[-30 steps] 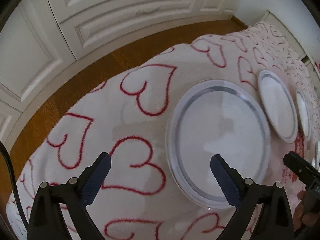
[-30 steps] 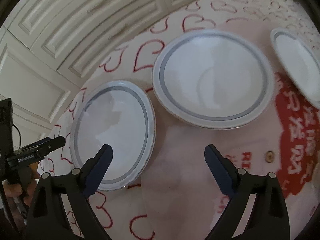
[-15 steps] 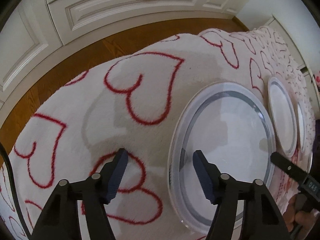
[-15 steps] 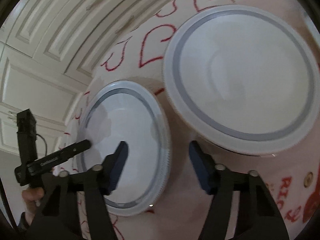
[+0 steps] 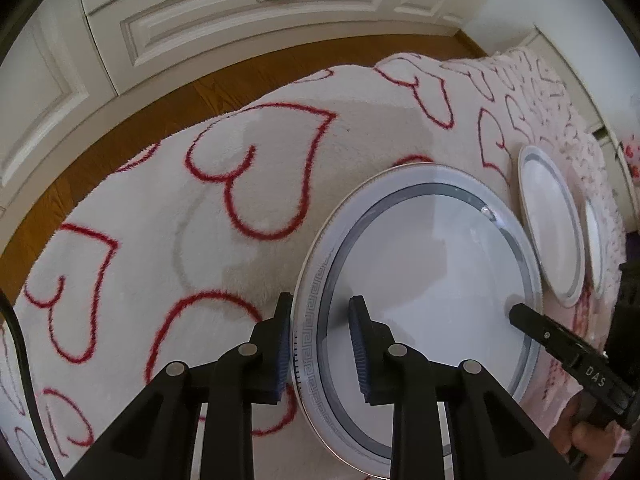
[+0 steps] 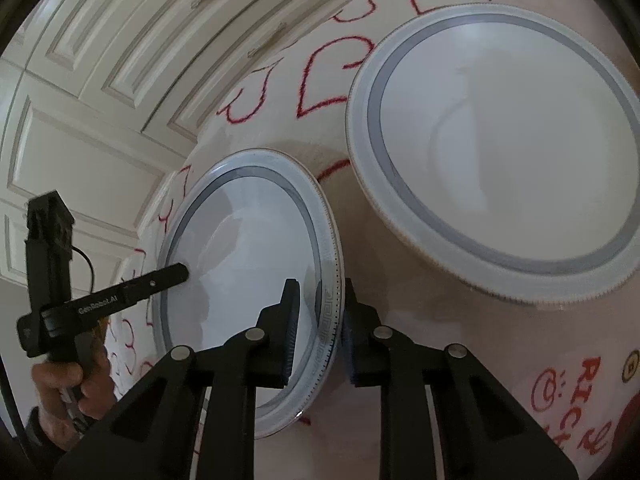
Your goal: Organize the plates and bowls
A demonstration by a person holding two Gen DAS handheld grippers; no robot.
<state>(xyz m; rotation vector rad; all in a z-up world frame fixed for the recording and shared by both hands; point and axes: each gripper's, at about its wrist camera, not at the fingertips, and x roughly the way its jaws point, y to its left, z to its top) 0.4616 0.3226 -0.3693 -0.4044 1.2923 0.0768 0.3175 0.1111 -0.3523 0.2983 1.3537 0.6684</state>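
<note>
A white plate (image 5: 432, 288) with a grey band lies on the heart-print blanket (image 5: 200, 220). My left gripper (image 5: 320, 340) straddles its left rim. The jaws are closing, with the rim between the pads and a slim gap still showing. The same plate (image 6: 248, 280) shows in the right wrist view. There my right gripper (image 6: 320, 320) straddles the opposite rim, its jaws also closing around it. The right gripper's finger (image 5: 552, 340) reaches over the plate's far edge. The left gripper's finger (image 6: 132, 290) shows the same from the other side.
A second grey-banded plate (image 6: 500, 140) lies just beside the first, and a third plate (image 5: 594, 248) lies beyond it. The blanket's edge drops to a wooden floor (image 5: 120, 128) before white cupboard doors (image 5: 240, 12). A hand (image 6: 68, 384) holds the left gripper.
Both grippers have come down onto the near plate from opposite sides. Their jaws have narrowed from wide open to a small gap around its rim.
</note>
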